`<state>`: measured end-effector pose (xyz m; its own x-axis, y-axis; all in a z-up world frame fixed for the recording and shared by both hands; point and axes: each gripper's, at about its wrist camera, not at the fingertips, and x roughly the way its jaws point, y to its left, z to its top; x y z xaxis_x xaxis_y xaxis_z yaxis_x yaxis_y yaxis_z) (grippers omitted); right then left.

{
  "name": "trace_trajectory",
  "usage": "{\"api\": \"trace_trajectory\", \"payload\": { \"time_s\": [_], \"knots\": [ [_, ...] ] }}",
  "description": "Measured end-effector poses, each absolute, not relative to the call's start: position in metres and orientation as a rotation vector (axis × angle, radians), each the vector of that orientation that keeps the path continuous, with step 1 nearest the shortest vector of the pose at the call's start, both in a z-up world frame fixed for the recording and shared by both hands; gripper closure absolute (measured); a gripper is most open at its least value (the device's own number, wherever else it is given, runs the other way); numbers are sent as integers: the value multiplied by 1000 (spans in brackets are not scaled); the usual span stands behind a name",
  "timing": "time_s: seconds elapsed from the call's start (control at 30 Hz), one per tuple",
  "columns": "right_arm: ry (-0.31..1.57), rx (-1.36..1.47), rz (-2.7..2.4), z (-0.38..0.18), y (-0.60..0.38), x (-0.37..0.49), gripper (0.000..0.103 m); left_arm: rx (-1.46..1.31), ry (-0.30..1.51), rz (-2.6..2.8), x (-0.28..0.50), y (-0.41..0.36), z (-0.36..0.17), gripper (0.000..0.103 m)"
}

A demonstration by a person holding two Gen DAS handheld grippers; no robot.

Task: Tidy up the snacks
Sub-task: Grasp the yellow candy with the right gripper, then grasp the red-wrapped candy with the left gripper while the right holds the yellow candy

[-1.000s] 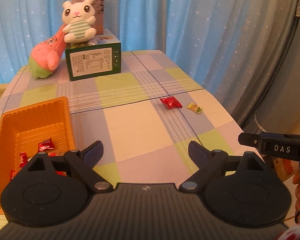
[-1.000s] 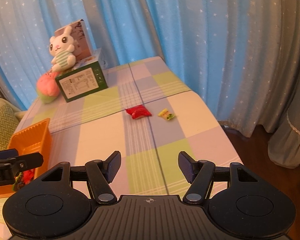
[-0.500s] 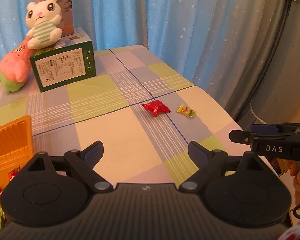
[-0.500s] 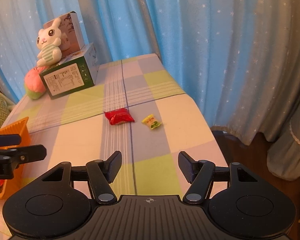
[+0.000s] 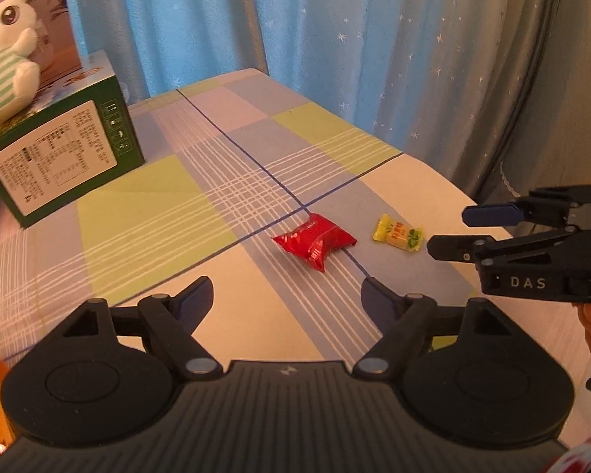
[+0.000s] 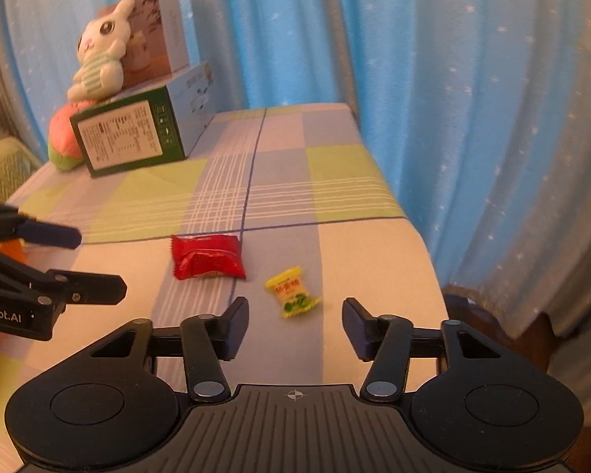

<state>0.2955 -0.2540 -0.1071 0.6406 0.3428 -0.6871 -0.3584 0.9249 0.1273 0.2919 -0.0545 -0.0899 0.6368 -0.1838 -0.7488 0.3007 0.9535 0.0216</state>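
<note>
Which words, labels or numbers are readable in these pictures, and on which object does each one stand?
"DAS": white letters on the side of the right gripper, seen from the left wrist.
"Robot.AI": white letters on the side of the left gripper, seen from the right wrist; the start is cut off by the picture edge.
Green box: a white label with dense print, too small to read.
Yellow candy: printed characters, too blurred to read.
Red snack packet: no readable text.

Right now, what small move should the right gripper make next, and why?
Probably ease the right gripper forward and down over the yellow candy. Its jaws are open and empty, and the candy lies loose on the tablecloth just ahead of them, beside the red packet.
</note>
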Motion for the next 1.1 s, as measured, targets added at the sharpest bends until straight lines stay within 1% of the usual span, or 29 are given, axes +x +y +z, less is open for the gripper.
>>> {"api": "trace_trajectory", "payload": {
  "time_s": [0.1, 0.17, 0.27, 0.37, 0.47, 0.93, 0.97, 1.0, 1.1],
  "knots": [
    [782, -62, 428, -120, -249, 312, 53, 167, 841, -288, 304, -56, -96, 24],
    [787, -88, 446, -129, -245, 321, 59, 182, 841, -291, 310, -57, -98, 24],
    [799, -117, 472, -138, -239, 330, 63, 191, 845, -295, 317, -57, -100, 27],
    [807, -144, 493, -143, -234, 335, 67, 208, 847, -305, 322, -59, -101, 27],
    [798, -155, 497, -145, -232, 336, 68, 225, 848, -319, 324, -62, -104, 27],
    [762, -182, 523, -147, -225, 342, 68, 230, 857, -328, 335, -59, -118, 27],
    [763, -180, 522, -147, -225, 341, 74, 226, 853, -334, 336, -59, -118, 27],
    [765, -178, 521, -146, -225, 340, 82, 223, 851, -339, 337, -60, -118, 27],
    [771, -166, 516, -143, -225, 336, 82, 215, 836, -370, 341, -64, -119, 27]
  ]
}}
